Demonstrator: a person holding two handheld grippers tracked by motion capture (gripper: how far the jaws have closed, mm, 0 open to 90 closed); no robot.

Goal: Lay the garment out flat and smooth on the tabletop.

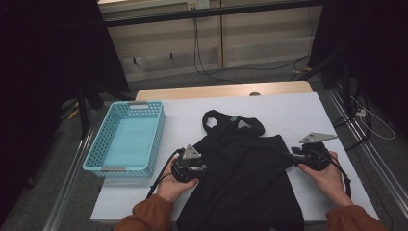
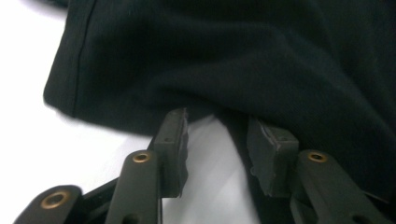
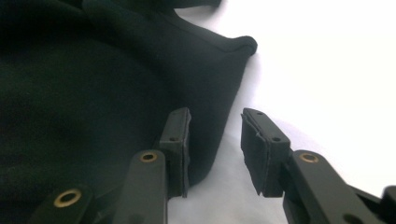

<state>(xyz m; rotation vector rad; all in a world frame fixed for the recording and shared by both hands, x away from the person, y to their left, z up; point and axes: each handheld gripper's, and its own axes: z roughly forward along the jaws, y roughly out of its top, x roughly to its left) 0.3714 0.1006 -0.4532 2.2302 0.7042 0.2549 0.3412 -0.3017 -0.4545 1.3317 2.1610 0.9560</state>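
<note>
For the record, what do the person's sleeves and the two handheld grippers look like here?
Both sleeves are rust-orange. The left gripper and right gripper are black and rounded, each topped by a grey three-cornered plate and trailing a black cable. Up close, the fingers are matte dark grey with brass-coloured pivot rivets.

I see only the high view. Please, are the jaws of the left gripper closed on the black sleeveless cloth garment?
Observer: No. In the left gripper view, the left gripper has its jaws apart. The black sleeveless cloth garment lies at their tips and is not pinched.
Operator: And the right gripper?
Observer: The right gripper is open too. In its own view the garment's edge runs beside one jaw, and the bare white table top shows between the jaws.
</note>
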